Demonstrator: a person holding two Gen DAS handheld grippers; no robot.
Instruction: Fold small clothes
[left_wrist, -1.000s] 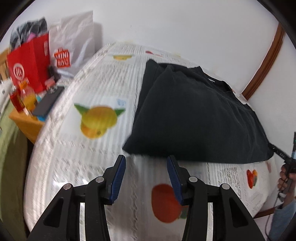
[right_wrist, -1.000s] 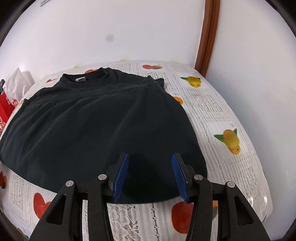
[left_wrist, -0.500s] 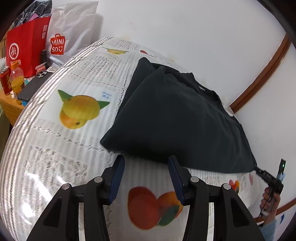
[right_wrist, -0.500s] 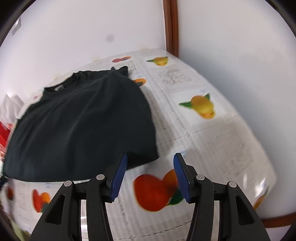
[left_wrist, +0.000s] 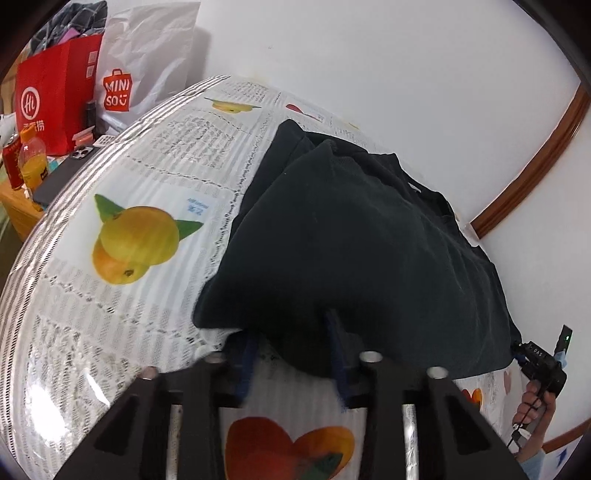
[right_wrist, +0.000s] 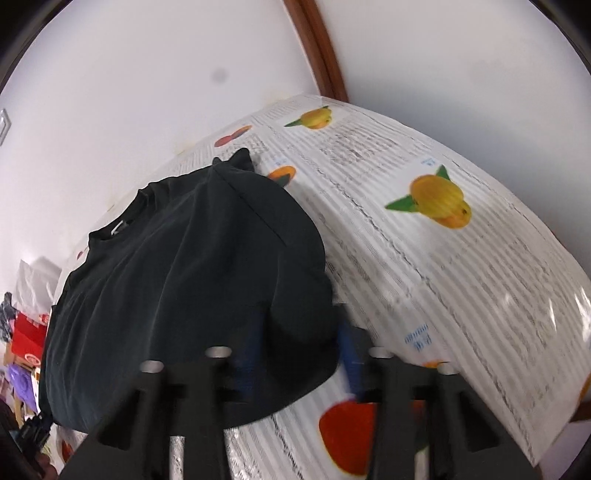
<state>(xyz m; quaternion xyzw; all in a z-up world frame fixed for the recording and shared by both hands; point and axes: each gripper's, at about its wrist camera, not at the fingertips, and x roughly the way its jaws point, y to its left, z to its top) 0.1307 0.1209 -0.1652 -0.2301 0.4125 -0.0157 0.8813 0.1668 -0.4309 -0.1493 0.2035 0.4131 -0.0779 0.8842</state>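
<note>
- Since the dark T-shirt (left_wrist: 354, 236) lies flat on the fruit-printed tablecloth (left_wrist: 155, 177) with its sides already turned in over the body, the lengthwise folds look done, while the fold that brings the near hem up toward the far collar appears to remain.
- The left gripper (left_wrist: 291, 354) sits at the near left corner of the hem, its blue fingers apart with the cloth edge bulging between them; it has not closed on the fabric.
- The right gripper (right_wrist: 299, 350) stands at the near right corner of the same hem, jaws likewise spread around the edge and not yet pinching.
- In my judgement both grippers need to close on the hem before any lifting can start.
- Hard to make out: both pairs of fingertips are blurred and partly covered by the shirt, so whether a lower finger has slid beneath the cloth cannot be told.
- The tucked sleeves are hidden inside the fold, and the shirt's collar label (right_wrist: 119, 228) is too small to read.
- At the far left, a red bag (left_wrist: 55, 99) and a white bag (left_wrist: 147, 62) stand beyond the table edge.
</note>
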